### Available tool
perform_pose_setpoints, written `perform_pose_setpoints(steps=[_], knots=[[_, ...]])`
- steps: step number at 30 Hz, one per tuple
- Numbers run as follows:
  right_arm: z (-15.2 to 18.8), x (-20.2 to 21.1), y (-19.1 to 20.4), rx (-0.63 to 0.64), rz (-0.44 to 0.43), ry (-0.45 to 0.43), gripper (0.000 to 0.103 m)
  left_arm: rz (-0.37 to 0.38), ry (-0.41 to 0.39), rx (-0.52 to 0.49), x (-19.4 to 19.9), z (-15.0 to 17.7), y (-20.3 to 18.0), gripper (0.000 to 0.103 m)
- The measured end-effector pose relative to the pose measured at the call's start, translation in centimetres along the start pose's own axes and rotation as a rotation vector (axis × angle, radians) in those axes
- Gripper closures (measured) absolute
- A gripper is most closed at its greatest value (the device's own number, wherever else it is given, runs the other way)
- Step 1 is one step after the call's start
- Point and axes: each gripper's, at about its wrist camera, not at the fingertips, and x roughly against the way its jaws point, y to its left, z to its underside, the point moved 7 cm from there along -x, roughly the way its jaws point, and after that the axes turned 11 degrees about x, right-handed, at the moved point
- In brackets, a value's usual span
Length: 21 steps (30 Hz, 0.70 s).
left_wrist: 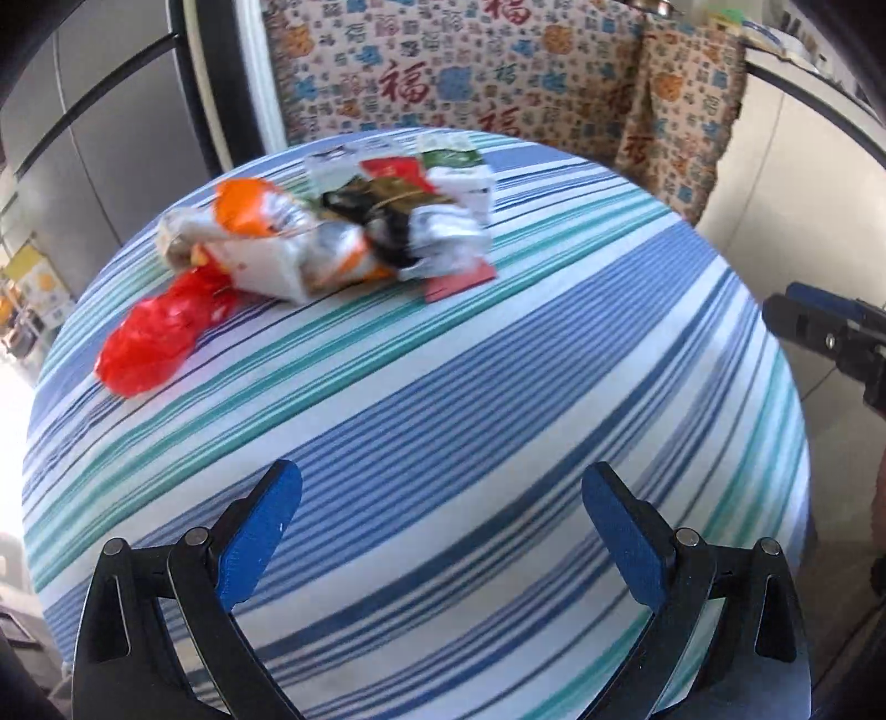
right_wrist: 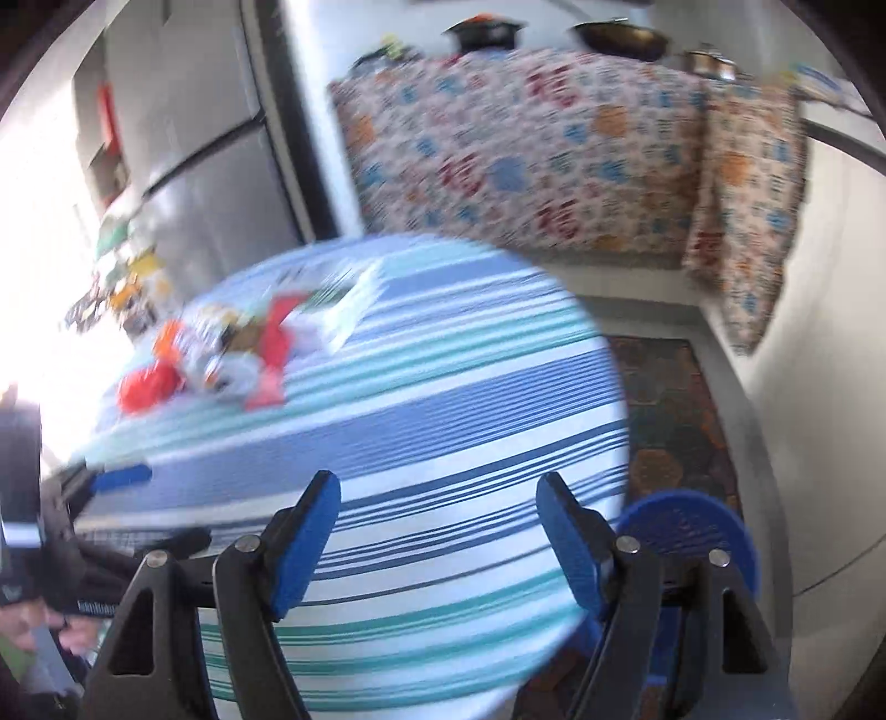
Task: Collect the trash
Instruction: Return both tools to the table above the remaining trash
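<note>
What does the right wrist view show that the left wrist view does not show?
Only the right wrist view shows the blue stool beside the table, the patterned floor mat and the dark pots on the covered counter. Only the left wrist view shows the trash sharply, such as the red plastic bag and the crumpled wrappers. Both show the striped tablecloth, the trash pile and an open, empty claw: left claw, right claw.
</note>
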Motion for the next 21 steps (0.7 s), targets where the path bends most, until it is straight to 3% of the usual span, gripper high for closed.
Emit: perform_pose_setpoints(steps=[3, 7, 21], knots=[[-0.3, -2.5, 3.7, 0.037, -0.013, 0.044, 0.027, -0.023, 0.009, 0.023, -0.6, -0.1, 3.0, 0.002], [-0.6, -5.4, 6.0, 0.079, 0.04, 0.101, 0.027, -0.027, -0.011, 0.041, -0.6, -0.2, 5.4, 0.0], [-2.4, -8.3, 7.5, 0.091, 0.056, 0.093, 0.015, -0.022, -0.017, 0.07, -1.9, -1.6, 7.5, 0.0]])
